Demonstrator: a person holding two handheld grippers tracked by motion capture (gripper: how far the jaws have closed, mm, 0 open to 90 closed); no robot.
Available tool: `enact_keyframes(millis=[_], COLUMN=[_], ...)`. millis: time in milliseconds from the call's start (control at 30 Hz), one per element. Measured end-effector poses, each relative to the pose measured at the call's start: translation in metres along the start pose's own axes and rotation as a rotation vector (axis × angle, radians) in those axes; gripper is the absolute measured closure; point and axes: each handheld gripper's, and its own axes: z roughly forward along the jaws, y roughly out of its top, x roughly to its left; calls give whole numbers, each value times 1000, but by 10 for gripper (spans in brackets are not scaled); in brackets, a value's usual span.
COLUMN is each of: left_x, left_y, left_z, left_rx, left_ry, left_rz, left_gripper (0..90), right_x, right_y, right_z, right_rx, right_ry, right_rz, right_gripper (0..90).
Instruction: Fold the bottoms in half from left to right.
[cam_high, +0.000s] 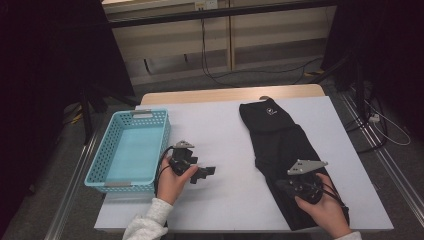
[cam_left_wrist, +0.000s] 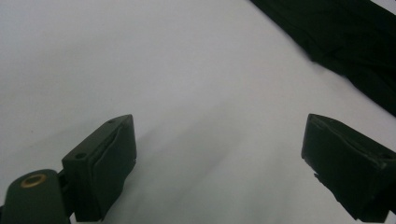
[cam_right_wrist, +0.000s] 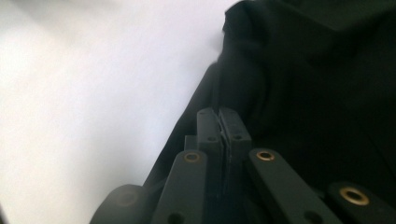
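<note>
A long black garment (cam_high: 280, 145) lies folded on the right half of the white table cover (cam_high: 215, 125). My right gripper (cam_high: 283, 185) rests at the garment's near left edge. In the right gripper view its jaws (cam_right_wrist: 219, 114) are pressed together, with a thin ridge of the black cloth (cam_right_wrist: 317, 70) pinched between the tips. My left gripper (cam_high: 202, 175) sits low over bare white surface left of the garment. It points toward the garment, and its two pads (cam_left_wrist: 109, 163) stand wide apart with nothing between them. A corner of the garment (cam_left_wrist: 345, 37) shows far off in that view.
A light blue perforated basket (cam_high: 100, 155) stands empty at the table's left edge, just left of my left hand. Bare white cover lies between the two grippers. Beyond the table's far edge are the floor, cables and dark stands.
</note>
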Motion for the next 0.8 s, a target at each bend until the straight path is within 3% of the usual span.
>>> enact_keyframes(millis=[167, 233, 300, 533, 700, 800], left_x=[0, 0, 0, 0, 1, 1], left_y=[0, 0, 0, 0, 0, 0], left_z=[0, 0, 0, 0, 0, 0], left_rx=[0, 1, 2, 2, 9, 3], left_ry=[1, -1, 1, 3, 3, 7], left_rz=[-1, 0, 1, 1, -1, -2], left_gripper=[103, 103, 103, 103, 103, 103], right_x=[7, 7, 8, 0, -6, -7], right_y=[-8, -8, -7, 0, 12, 21], right_z=[-5, -3, -1, 2, 2, 10], right_rx=[22, 30, 6, -44, -99, -101], right_ry=[6, 4, 2, -17, -41, -43], right_rz=[-18, -15, -13, 9, 46, 40], right_gripper=[882, 825, 716, 545, 457, 419])
